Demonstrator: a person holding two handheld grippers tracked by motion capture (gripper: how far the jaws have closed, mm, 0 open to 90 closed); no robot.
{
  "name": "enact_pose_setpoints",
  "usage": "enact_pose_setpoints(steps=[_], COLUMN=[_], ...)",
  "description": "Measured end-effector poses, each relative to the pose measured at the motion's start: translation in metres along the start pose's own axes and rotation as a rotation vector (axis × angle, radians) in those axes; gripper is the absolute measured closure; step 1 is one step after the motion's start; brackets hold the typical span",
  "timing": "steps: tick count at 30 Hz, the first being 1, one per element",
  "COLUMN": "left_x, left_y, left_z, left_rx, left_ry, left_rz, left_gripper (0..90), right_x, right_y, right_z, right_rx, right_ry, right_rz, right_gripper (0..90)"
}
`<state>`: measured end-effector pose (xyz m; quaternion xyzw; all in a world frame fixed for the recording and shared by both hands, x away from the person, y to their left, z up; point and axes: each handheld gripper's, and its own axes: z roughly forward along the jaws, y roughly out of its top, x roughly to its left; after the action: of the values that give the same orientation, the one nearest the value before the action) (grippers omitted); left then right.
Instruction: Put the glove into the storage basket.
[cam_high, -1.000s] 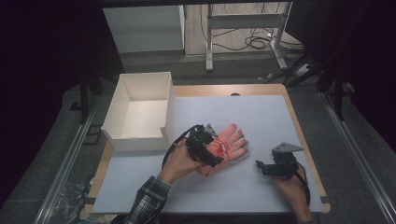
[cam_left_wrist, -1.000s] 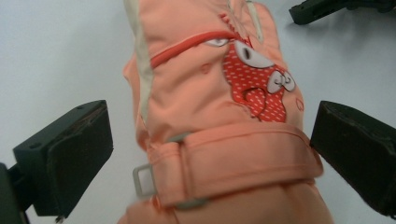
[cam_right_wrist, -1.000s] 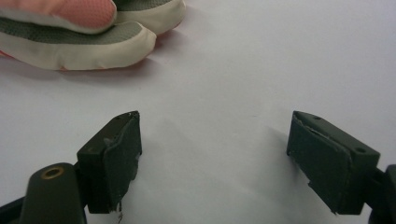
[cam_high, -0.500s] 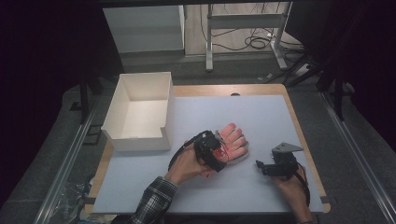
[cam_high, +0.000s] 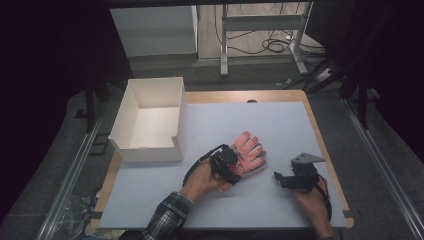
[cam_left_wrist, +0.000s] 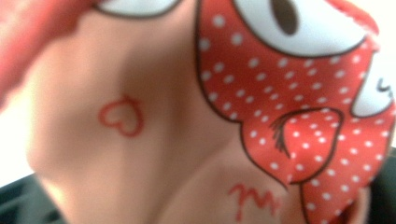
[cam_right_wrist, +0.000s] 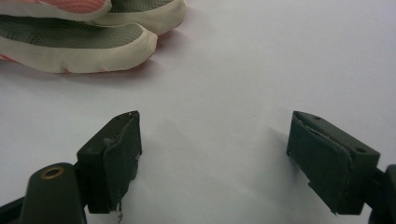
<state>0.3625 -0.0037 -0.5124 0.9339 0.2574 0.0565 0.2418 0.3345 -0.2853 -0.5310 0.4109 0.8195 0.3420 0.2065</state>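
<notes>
A pink glove (cam_high: 250, 151) lies palm side down on the white mat (cam_high: 280, 125), fingers spread to the far right. My left gripper (cam_high: 231, 166) rests on the glove's cuff end. In the left gripper view the glove's fabric (cam_left_wrist: 154, 140), pink with a red white-dotted cartoon print, presses up close and covers the jaws, so their state is hidden. My right gripper (cam_high: 278, 176) hovers low over the mat just right of the glove, open with nothing between its fingers (cam_right_wrist: 215, 154). Cream and grey glove fingertips (cam_right_wrist: 84, 42) lie ahead of it to the left.
An open white box (cam_high: 150, 120) stands at the mat's left, touching its edge. The wooden table rim (cam_high: 320, 135) frames the mat. Beyond the table are a white cabinet (cam_high: 155, 30) and desk legs with cables (cam_high: 270, 45).
My left hand and gripper have slid a little right and toward me over the glove's cuff. The glove has barely shifted. The right gripper has stayed put.
</notes>
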Motion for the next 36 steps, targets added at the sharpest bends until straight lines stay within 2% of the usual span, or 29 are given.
enact_pose_setpoints(steps=[2, 4, 5, 8, 13, 16, 21, 24, 26, 36], left_x=[0.001, 0.003, 0.003, 0.007, 0.009, 0.013, 0.015, 0.016, 0.018, 0.028], left_y=[0.000, 0.000, 0.000, -0.001, 0.001, 0.003, 0.009, 0.014, 0.020, 0.033], left_z=[-0.002, -0.004, -0.004, -0.006, -0.011, -0.017, -0.026, -0.035, -0.043, -0.068], left_rx=[-0.006, -0.009, -0.009, -0.016, -0.012, -0.030, -0.040, -0.048, -0.065, -0.085], left_ry=[-0.011, -0.025, -0.025, -0.062, -0.069, -0.075, -0.059, -0.035, -0.006, 0.037], left_rz=[-0.007, -0.006, -0.006, -0.013, -0.007, -0.038, -0.046, -0.053, -0.067, -0.112], left_gripper=[39.6, 43.1, 43.9, 46.4, 47.3, 47.2, 47.0, 46.8, 46.4, 45.8], right_x=[0.000, 0.000, 0.000, 0.000, 0.000, 0.000, 0.000, 0.000, 0.000, 0.000], right_y=[0.000, 0.000, 0.000, 0.000, 0.000, 0.000, 0.000, 0.000, 0.000, 0.000], right_z=[0.000, 0.000, 0.000, 0.000, 0.000, 0.000, 0.000, 0.000, 0.000, 0.000], right_rx=[0.000, 0.000, 0.000, -0.001, 0.000, 0.000, -0.001, -0.001, -0.001, -0.001], right_ry=[0.000, 0.001, 0.001, -0.001, 0.000, 0.000, -0.001, 0.000, 0.000, 0.000], right_rz=[-0.001, -0.001, -0.001, 0.001, 0.000, 0.000, 0.000, 0.003, 0.004, 0.003], right_gripper=[18.2, 18.2, 18.2, 18.2, 18.2, 18.1, 18.2, 18.2, 18.1, 18.2])
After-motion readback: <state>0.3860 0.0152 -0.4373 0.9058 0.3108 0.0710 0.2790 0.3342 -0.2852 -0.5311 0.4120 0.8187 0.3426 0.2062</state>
